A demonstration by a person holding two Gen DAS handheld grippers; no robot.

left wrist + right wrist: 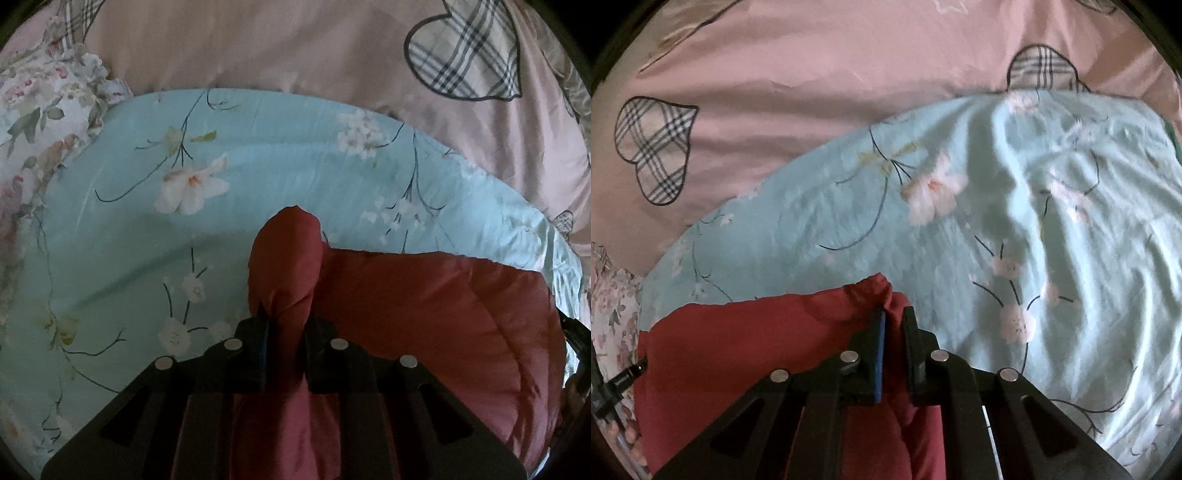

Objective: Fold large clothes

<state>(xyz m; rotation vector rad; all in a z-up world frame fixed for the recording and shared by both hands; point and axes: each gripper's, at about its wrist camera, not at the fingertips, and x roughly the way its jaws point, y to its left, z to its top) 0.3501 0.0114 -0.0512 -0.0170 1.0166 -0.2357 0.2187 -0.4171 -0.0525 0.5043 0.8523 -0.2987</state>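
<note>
red padded garment (pixel 424 306) | puffy, bunched; edge lifted at two corners | lies on the bed

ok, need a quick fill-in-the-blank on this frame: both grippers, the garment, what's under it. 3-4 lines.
1. Both the left gripper and the right gripper are shut on the dark ____ padded garment.
2. The garment lies on a light ____ floral sheet.
3. The pink cover beyond it has plaid ____ shapes.

Missing: red; blue; heart

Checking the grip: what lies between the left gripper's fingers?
A bunched fold of the red garment fills the gap of the left gripper, seen in the left wrist view.
</note>
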